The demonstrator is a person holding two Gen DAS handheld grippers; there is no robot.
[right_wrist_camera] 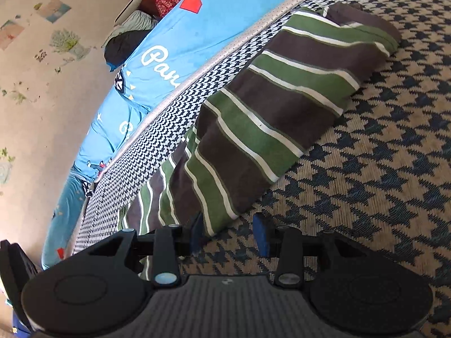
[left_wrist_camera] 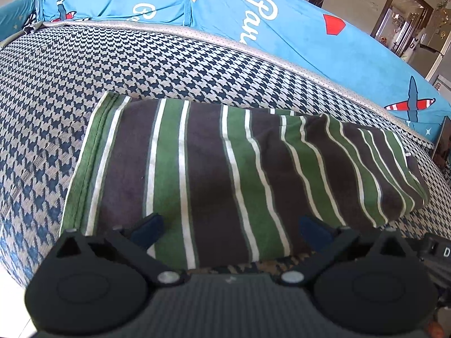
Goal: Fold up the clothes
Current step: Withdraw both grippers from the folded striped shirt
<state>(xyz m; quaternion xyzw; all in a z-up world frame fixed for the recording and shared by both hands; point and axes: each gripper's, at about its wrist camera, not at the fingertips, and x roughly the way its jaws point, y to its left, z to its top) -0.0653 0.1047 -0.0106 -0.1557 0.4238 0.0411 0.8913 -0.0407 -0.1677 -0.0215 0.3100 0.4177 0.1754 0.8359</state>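
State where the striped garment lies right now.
The striped garment lies folded on the houndstooth mat, just ahead of both tools, near the blue sheet.

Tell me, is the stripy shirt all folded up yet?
Nearly, it looks like. The stripy shirt already lies doubled into a long strip on the checked mat. Nothing is in hand: the left gripper is open over its near edge, and the right gripper is open at one end. Probably left: folding the strip shorter.

The folded garment (left_wrist_camera: 225,174) lay on the mat (left_wrist_camera: 50,90), with the bedsheet (left_wrist_camera: 296,33) behind the mat's far edge.
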